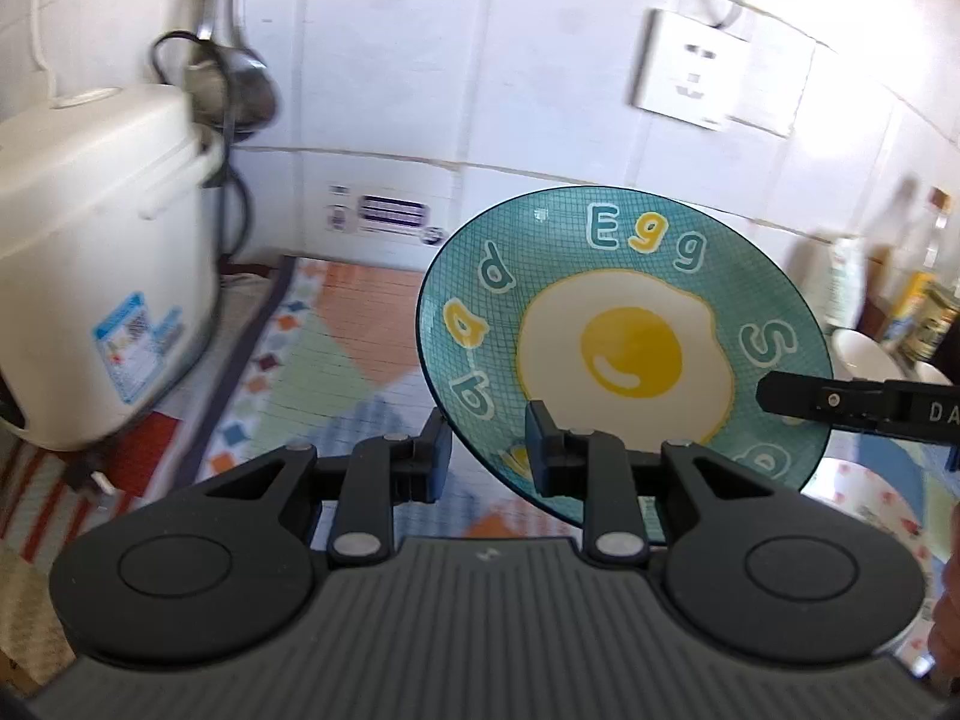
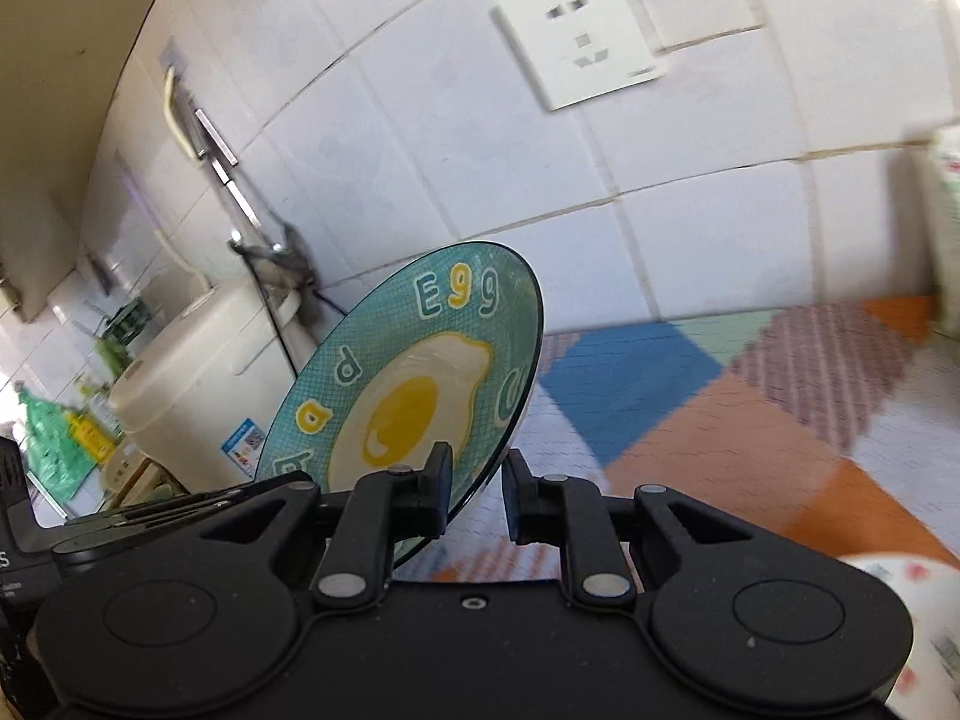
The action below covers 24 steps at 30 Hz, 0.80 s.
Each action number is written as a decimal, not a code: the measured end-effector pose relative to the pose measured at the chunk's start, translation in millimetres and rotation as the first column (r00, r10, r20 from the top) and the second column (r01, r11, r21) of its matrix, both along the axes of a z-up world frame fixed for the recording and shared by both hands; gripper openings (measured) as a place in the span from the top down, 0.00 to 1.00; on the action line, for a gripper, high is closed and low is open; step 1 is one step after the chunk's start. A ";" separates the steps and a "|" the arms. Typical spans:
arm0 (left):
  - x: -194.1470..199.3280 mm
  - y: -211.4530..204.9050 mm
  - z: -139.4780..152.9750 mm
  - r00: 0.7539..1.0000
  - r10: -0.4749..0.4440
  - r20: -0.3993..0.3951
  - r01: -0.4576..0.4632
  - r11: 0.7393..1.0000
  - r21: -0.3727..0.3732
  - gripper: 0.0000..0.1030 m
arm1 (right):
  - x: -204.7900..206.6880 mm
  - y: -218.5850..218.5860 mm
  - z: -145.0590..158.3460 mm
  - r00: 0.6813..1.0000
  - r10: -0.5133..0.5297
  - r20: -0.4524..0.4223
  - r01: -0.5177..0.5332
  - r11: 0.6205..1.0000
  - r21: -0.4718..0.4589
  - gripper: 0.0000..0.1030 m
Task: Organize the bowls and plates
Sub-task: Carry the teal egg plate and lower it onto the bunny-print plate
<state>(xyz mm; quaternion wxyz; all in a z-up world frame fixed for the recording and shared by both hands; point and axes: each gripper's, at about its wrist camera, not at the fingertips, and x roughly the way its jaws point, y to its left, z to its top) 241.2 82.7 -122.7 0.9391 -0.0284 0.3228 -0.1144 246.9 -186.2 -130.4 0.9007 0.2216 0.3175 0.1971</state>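
A teal plate (image 1: 624, 348) printed with a fried egg and the word "Egg" is held up in the air, tilted toward the wall. My left gripper (image 1: 487, 459) straddles its lower left rim with the jaws apart. My right gripper (image 2: 474, 489) has its jaws on both sides of the plate's (image 2: 414, 378) right rim and pinches it. Its finger (image 1: 798, 399) shows in the left wrist view on the plate's right edge. A white bowl with red dots (image 1: 882, 498) sits below at the right, and also shows in the right wrist view (image 2: 918, 612).
A patchwork mat (image 2: 690, 408) covers the counter. A white rice cooker (image 1: 90, 264) stands at the left by the tiled wall, with a ladle (image 1: 240, 84) hanging above. A wall socket (image 1: 720, 72) is behind. White bowls and bottles (image 1: 888, 312) stand at the far right.
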 end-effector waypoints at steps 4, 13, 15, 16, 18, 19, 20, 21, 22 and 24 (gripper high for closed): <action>-9.1 -18.8 -2.9 0.999 -0.045 0.000 0.045 0.999 0.004 0.76 | -21.0 -19.0 -0.7 0.998 -0.061 -0.004 0.061 0.998 0.010 0.79; -31.7 -56.2 -5.1 0.988 -0.148 -0.040 0.149 0.989 0.020 0.76 | -66.6 -50.7 -9.0 0.991 -0.128 -0.042 0.128 0.992 -0.016 0.78; -38.1 -64.5 -7.0 0.985 -0.165 -0.058 0.166 0.986 0.014 0.76 | -80.0 -54.6 -11.4 0.989 -0.135 -0.056 0.133 0.990 -0.044 0.78; -42.7 -70.7 -8.1 0.983 -0.173 -0.063 0.175 0.984 0.028 0.76 | -86.7 -58.0 -12.7 0.988 -0.143 -0.065 0.140 0.989 -0.045 0.78; -53.1 -82.0 -11.5 0.980 -0.190 -0.062 0.194 0.979 0.060 0.76 | -98.9 -67.5 -17.1 0.982 -0.166 -0.088 0.165 0.986 -0.018 0.78; -56.7 -87.2 -13.8 0.978 -0.199 -0.070 0.204 0.977 0.067 0.76 | -104.5 -71.5 -19.6 0.980 -0.176 -0.094 0.176 0.984 -0.009 0.78; -59.6 -91.2 -15.8 0.975 -0.205 -0.082 0.211 0.975 0.065 0.76 | -109.8 -74.9 -21.9 0.978 -0.183 -0.097 0.183 0.983 -0.013 0.78; -62.1 -93.7 -17.4 0.973 -0.211 -0.090 0.217 0.974 0.058 0.76 | -115.0 -77.8 -23.7 0.977 -0.189 -0.099 0.188 0.982 -0.021 0.78; -64.6 -97.0 -19.1 0.971 -0.220 -0.095 0.226 0.973 0.053 0.76 | -119.5 -80.8 -25.3 0.975 -0.195 -0.106 0.193 0.981 -0.024 0.78; -68.8 -103.4 -21.6 0.967 -0.234 -0.106 0.240 0.969 0.051 0.76 | -127.7 -88.0 -29.8 0.971 -0.207 -0.123 0.206 0.978 -0.019 0.78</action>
